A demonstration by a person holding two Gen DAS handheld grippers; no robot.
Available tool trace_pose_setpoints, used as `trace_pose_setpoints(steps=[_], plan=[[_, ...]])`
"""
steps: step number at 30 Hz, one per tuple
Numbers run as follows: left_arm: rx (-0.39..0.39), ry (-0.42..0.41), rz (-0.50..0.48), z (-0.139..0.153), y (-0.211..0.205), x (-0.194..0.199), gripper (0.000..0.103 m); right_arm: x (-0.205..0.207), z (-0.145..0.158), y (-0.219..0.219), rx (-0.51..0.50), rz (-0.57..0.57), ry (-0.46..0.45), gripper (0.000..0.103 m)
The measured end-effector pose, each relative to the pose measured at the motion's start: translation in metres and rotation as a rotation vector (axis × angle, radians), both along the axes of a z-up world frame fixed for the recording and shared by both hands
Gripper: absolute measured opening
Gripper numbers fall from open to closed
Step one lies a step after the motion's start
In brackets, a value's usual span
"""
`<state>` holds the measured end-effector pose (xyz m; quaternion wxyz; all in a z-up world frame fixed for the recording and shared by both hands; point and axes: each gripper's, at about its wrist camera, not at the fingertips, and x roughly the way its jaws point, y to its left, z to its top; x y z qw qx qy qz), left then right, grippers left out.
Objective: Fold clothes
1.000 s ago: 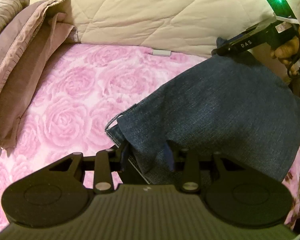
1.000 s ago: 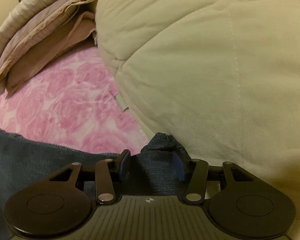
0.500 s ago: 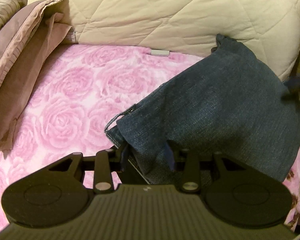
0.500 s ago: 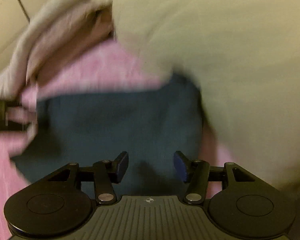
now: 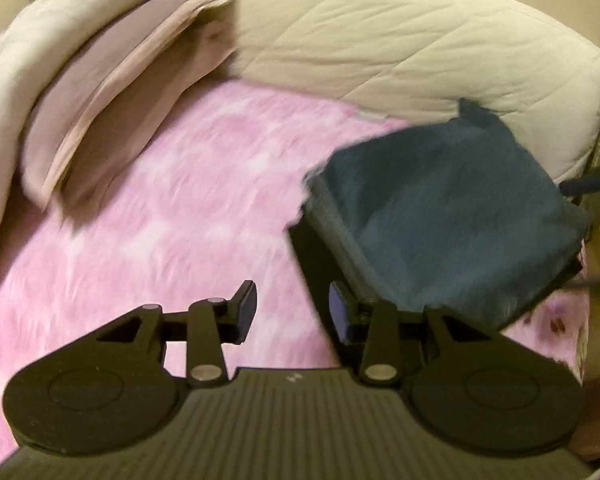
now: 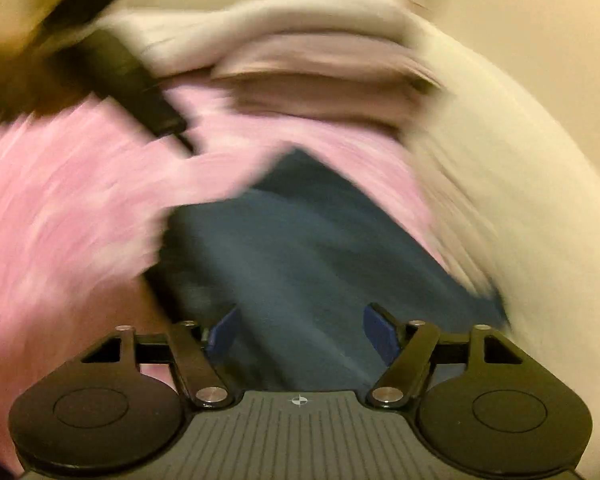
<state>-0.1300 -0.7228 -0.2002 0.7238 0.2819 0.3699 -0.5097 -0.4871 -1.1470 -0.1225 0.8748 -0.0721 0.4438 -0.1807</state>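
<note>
Folded dark denim garment [image 5: 452, 216] lying on the pink rose-print bed sheet [image 5: 172, 216], far corner touching the cream quilt [image 5: 380, 40]. Left hand-held gripper [image 5: 293, 307] spread part-way over the sheet just beside the denim's near edge, pinching nothing. Right hand-held gripper [image 6: 300, 332] above the denim, jaws opening wide, pads clear of the cloth. Mauve pillows [image 5: 112, 92] stacked at the bed's far left. Heavy blur in the right wrist view.
</note>
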Motion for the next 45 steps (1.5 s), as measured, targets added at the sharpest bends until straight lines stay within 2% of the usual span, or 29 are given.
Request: trace_pose_setpoints(steps=[4,6,7,8,9,11,12,15,16,20,22,28,31,35,39,42,45], plan=[[0.018,0.052,0.060,-0.014,0.044,-0.009,0.035,0.046,-0.038,0.045,-0.194,0.245,0.116,0.077],[0.024,0.078,0.075,-0.021,0.063,-0.017,0.035,0.064,-0.054,0.048,-0.233,0.272,0.154,0.077],[0.026,0.088,0.081,-0.023,0.071,-0.020,0.036,0.073,-0.061,0.048,-0.244,0.278,0.171,0.073],[0.027,0.097,0.087,-0.026,0.079,-0.023,0.036,0.079,-0.064,0.045,-0.238,0.273,0.178,0.063],[0.029,0.107,0.093,-0.028,0.086,-0.026,0.036,0.082,-0.061,0.039,-0.208,0.253,0.171,0.037],[0.028,0.125,0.105,-0.031,0.100,-0.030,0.036,0.086,-0.053,0.026,-0.150,0.209,0.146,0.033],[0.026,0.133,0.112,-0.032,0.106,-0.032,0.036,0.081,-0.042,0.020,-0.126,0.172,0.106,0.030],[0.023,0.137,0.111,-0.035,0.115,-0.034,0.036,0.069,-0.010,0.004,-0.058,0.022,-0.032,0.028],[0.022,0.137,0.109,-0.037,0.118,-0.035,0.036,0.070,-0.008,0.002,-0.043,-0.004,-0.048,0.028],[0.022,0.141,0.110,-0.041,0.114,-0.033,0.036,0.087,-0.038,0.017,-0.035,0.034,0.028,0.028],[0.022,0.137,0.107,-0.040,0.112,-0.033,0.036,0.089,-0.059,0.026,-0.062,0.074,0.064,0.032],[-0.008,0.129,0.045,-0.025,0.084,-0.034,0.037,0.071,-0.049,0.034,-0.085,0.048,0.048,0.044],[-0.034,0.129,-0.005,-0.016,0.056,-0.036,0.037,0.039,-0.032,0.027,-0.030,-0.055,0.024,0.045],[-0.083,0.136,-0.088,-0.001,0.009,-0.043,0.037,-0.021,-0.011,0.002,0.055,-0.292,-0.010,0.045],[-0.088,0.148,-0.170,0.002,-0.040,-0.055,0.038,-0.081,0.004,-0.039,0.127,-0.541,-0.093,0.045],[0.017,0.154,-0.192,-0.023,-0.064,-0.056,0.039,-0.111,-0.007,-0.075,0.259,-0.684,-0.138,0.045],[0.040,0.182,-0.159,-0.035,-0.074,-0.051,0.039,-0.124,-0.029,-0.097,0.390,-0.737,-0.136,0.045]])
